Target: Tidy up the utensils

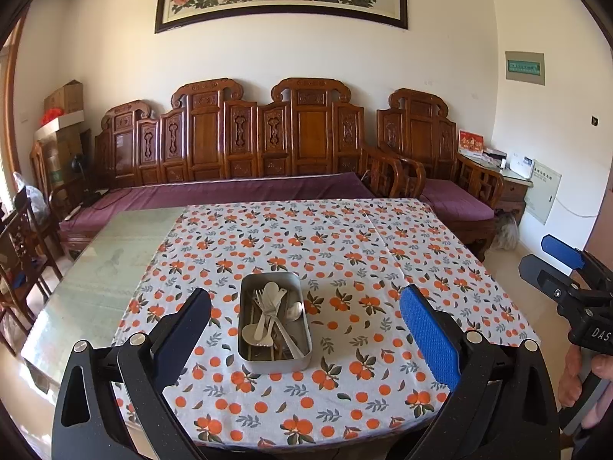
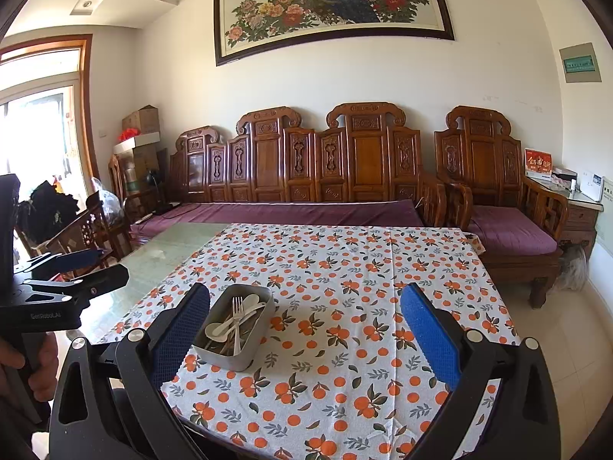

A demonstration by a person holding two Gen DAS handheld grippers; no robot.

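Two sets of tongs sit nearest the cameras, both spread wide apart and gripping nothing: the left tongs and the right tongs, each with blue textured pads. Just past them, on the white tablecloth with orange fruit print, is the rectangular grey metal tin, and that's where the utensils are, all piled inside: a silver fork, a few pale spoons and what look like chopsticks. From the right-hand view the tin sits left of centre, close to the left pad. The cloth covers the right part of the glass-topped bench. Farther back there's a carved wooden sofa with purple cushions, and a framed peacock-and-flower painting on the far wall.
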